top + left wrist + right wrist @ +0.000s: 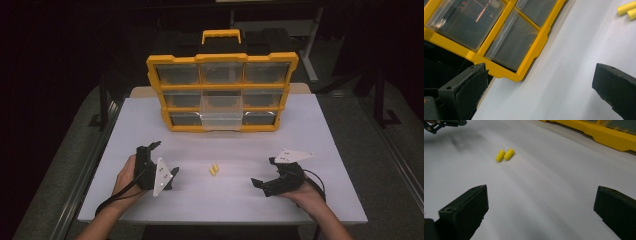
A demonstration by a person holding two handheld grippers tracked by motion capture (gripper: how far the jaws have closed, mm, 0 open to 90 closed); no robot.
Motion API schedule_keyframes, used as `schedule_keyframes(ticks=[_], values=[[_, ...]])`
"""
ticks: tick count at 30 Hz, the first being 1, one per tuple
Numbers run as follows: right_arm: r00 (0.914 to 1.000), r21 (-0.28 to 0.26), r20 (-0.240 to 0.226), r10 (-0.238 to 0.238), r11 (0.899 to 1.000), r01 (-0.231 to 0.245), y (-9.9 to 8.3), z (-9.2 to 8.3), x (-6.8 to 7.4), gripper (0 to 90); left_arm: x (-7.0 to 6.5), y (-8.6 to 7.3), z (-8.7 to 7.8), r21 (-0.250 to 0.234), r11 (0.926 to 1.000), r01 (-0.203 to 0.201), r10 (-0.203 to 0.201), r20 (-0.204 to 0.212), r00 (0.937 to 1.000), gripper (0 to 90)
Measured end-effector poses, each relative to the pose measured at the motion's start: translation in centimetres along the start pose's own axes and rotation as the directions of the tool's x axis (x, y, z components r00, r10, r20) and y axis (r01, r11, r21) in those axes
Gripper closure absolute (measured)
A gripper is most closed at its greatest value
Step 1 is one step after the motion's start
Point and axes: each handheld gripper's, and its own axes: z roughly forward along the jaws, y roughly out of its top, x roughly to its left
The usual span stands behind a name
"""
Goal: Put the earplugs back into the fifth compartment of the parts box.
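Fig.: both grippers open & empty; I bring R gripper low over the two yellow earplugs at table centre, jaws straddling one, L gripper idle.

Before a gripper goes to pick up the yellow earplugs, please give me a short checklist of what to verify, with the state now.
1. Right gripper jaws wide apart: ok.
2. Left gripper jaws wide apart: ok.
3. Both earplugs lie side by side on the table, nothing on them: ok.
4. Bare table between right gripper and earplugs: ok.
5. One drawer of the organizer pulled out to receive them: ok.
6. Drawer holds nothing: cannot tell.
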Motion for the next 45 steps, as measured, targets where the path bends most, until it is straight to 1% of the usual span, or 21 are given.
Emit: schedule_keyframes(ticks=[6,8,10,14,16,20,24,25,26,29,30,31,34,35,36,37,38,40,41,42,45], values=[[0.9995,0.003,0.023,0.024,1.000,-0.024,0.0,0.0,-0.3,0.0,0.3,0.0,-0.1,0.003,0.9955,0.095,-0.095,0.048,0.9943,0.0],[0.9993,0.003,0.030,0.023,1.000,-0.023,0.0,0.0,-0.3,0.0,0.3,0.0,-0.1,0.003,0.9955,0.095,-0.095,0.048,0.9943,0.0],[0.9991,0.004,0.036,0.023,1.000,-0.023,-0.1,0.0,-0.4,0.0,0.6,0.0,0.0,0.002,0.9831,0.183,-0.183,0.083,0.9797,0.0],[0.9987,0.008,0.048,0.017,1.000,-0.017,-0.1,0.1,-0.4,0.0,0.8,-0.1,0.0,0.003,0.9719,0.235,-0.234,0.108,0.9662,0.0],[0.9985,0.016,0.055,-0.002,1.000,0.001,-0.2,0.2,-0.4,0.0,1.1,-0.2,0.0,0.008,0.9509,0.309,-0.307,0.141,0.9412,0.0],[0.9983,0.020,0.058,-0.004,1.000,0.003,-0.2,0.3,-0.4,0.0,1.3,-0.2,0.1,0.010,0.9287,0.371,-0.367,0.165,0.9154,0.0],[0.9983,0.022,0.058,-0.009,1.000,0.007,-0.2,0.3,-0.4,0.0,1.5,-0.5,0.1,0.018,0.9125,0.409,-0.405,0.184,0.8957,0.0],[0.9983,0.022,0.058,-0.009,1.000,0.007,-0.2,0.3,-0.4,0.0,1.5,-0.5,0.1,0.018,0.9125,0.409,-0.405,0.184,0.8957,0.0],[0.9983,0.025,0.058,-0.009,1.000,0.008,-0.2,0.3,-0.5,0.0,1.6,-0.6,0.2,0.022,0.8957,0.444,-0.439,0.200,0.8760,0.0],[0.9986,0.027,0.052,-0.011,1.000,0.010,-0.2,0.3,-0.5,0.0,1.7,-0.7,0.2,0.026,0.8849,0.465,-0.459,0.218,0.8611,0.0],[0.9986,0.025,0.052,-0.009,1.000,0.007,-0.2,0.2,-0.6,0.0,1.7,-0.7,0.2,0.026,0.8849,0.465,-0.459,0.218,0.8611,0.0],[0.9986,0.023,0.053,-0.002,1.000,0.000,-0.2,0.1,-0.6,0.0,1.8,-0.8,0.2,0.030,0.8770,0.480,-0.473,0.235,0.8495,0.0],[0.9982,0.021,0.060,-0.001,1.000,0.000,-0.3,0.0,-0.9,0.0,1.9,-0.9,0.2,0.030,0.8710,0.490,-0.482,0.245,0.8412,0.0],[0.9981,0.019,0.062,0.004,1.000,-0.005,-0.3,-0.1,-1.1,0.0,2.0,-1.0,0.2,0.038,0.8600,0.509,-0.501,0.256,0.8270,0.0],[0.9981,0.019,0.062,0.004,1.000,-0.005,-0.3,-0.1,-1.1,0.0,2.0,-1.0,0.2,0.038,0.8600,0.509,-0.501,0.256,0.8270,0.0],[0.9978,0.021,0.065,0.012,1.000,-0.013,-0.3,-0.2,-1.2,0.0,2.1,-1.1,0.2,0.040,0.8469,0.530,-0.521,0.266,0.8113,0.0],[0.9978,0.019,0.065,0.012,1.000,-0.013,-0.3,-0.2,-1.3,0.0,2.1,-1.1,0.2,0.040,0.8469,0.530,-0.521,0.266,0.8113,0.0],[0.9977,0.016,0.066,0.016,1.000,-0.017,-0.4,-0.3,-1.5,0.0,2.2,-1.2,0.2,0.045,0.8303,0.555,-0.544,0.279,0.7911,0.0],[0.9977,0.016,0.066,0.016,1.000,-0.017,-0.4,-0.3,-1.5,0.0,2.2,-1.2,0.2,0.045,0.8303,0.555,-0.544,0.279,0.7911,0.0],[0.9976,0.014,0.067,0.017,1.000,-0.018,-0.4,-0.4,-1.6,0.0,2.3,-1.3,0.3,0.048,0.8219,0.568,-0.556,0.285,0.7809,0.0],[0.9974,0.017,0.069,0.022,1.000,-0.023,-0.4,-0.4,-1.6,0.0,2.6,-1.5,0.3,0.063,0.7820,0.620,-0.605,0.315,0.7310,0.0]])
